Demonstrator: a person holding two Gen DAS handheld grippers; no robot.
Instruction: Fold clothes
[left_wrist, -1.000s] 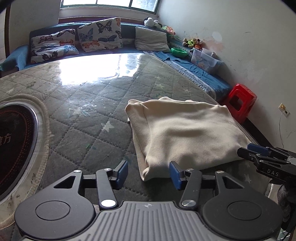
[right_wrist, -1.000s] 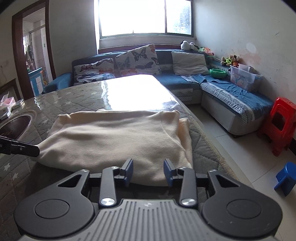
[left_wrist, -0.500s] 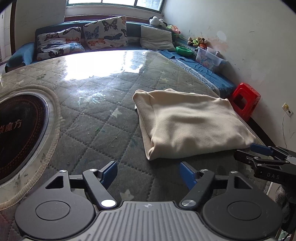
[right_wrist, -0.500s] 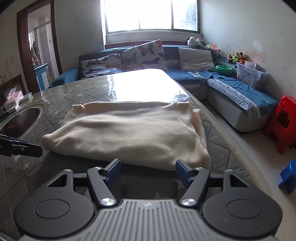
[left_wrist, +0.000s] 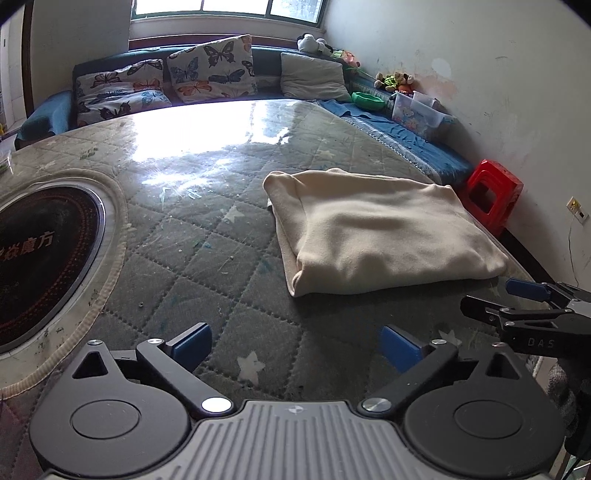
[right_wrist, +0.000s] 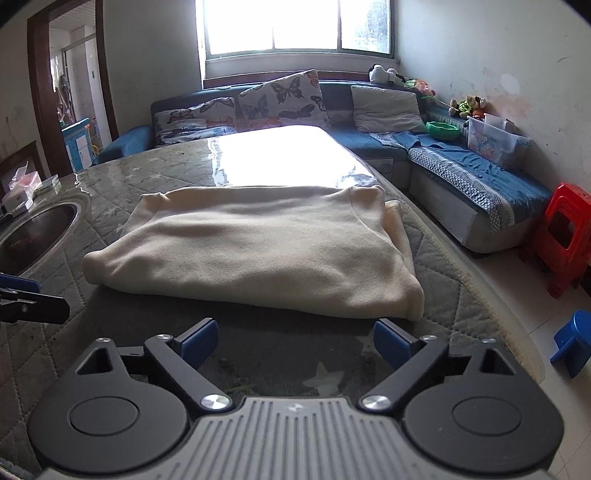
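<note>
A cream garment (left_wrist: 380, 232) lies folded into a rectangle on the quilted grey table cover (left_wrist: 207, 258), near the table's right edge. It also shows in the right wrist view (right_wrist: 258, 254). My left gripper (left_wrist: 295, 345) is open and empty, hovering above the table short of the garment's near left corner. My right gripper (right_wrist: 295, 341) is open and empty, just short of the garment's near edge. The right gripper also shows at the right of the left wrist view (left_wrist: 517, 302). The left gripper's tip shows at the left edge of the right wrist view (right_wrist: 33, 302).
A round black inset hotplate (left_wrist: 40, 258) sits in the table at left. A blue sofa with butterfly cushions (left_wrist: 207, 74) runs behind and along the right wall. A red stool (right_wrist: 565, 236) and a blue stool (right_wrist: 574, 341) stand on the floor at right.
Both grippers have opened wide and pulled back from the garment's near edge. The folded garment has stayed in place on the table.
</note>
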